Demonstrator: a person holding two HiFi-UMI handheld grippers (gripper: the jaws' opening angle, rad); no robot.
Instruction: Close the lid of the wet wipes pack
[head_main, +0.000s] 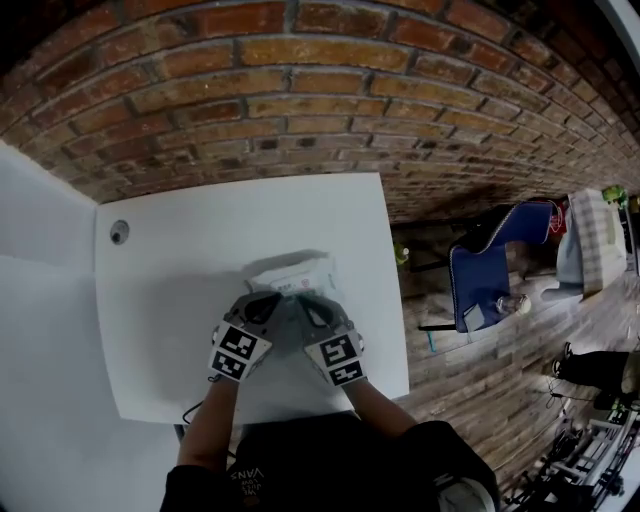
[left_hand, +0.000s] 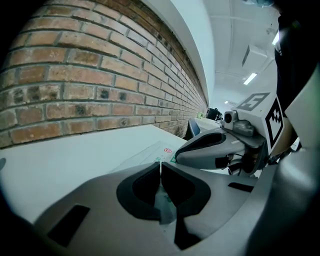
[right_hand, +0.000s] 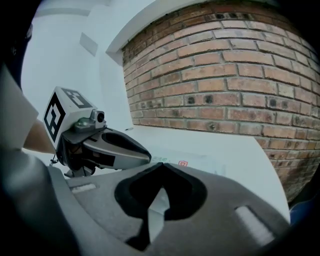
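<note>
The wet wipes pack (head_main: 296, 272) lies flat on the white table (head_main: 180, 300), pale with a small red mark on top (left_hand: 152, 151) (right_hand: 200, 161). Both grippers rest side by side at its near edge. My left gripper (head_main: 268, 300) (left_hand: 160, 168) has its jaws together, tips over the pack. My right gripper (head_main: 313, 303) (right_hand: 161, 167) is also closed at the tips. A pale strip shows through the opening behind each pair of tips; whether it is gripped I cannot tell. The lid itself is hidden under the grippers. Each gripper shows in the other's view: the right (left_hand: 180, 156), the left (right_hand: 145, 155).
A brick wall (head_main: 300, 90) runs behind the table. A round grommet (head_main: 120, 232) sits at the table's far left corner. The table's right edge (head_main: 398, 300) drops to a wood floor with a blue chair (head_main: 490, 265). A white panel (head_main: 40, 300) stands to the left.
</note>
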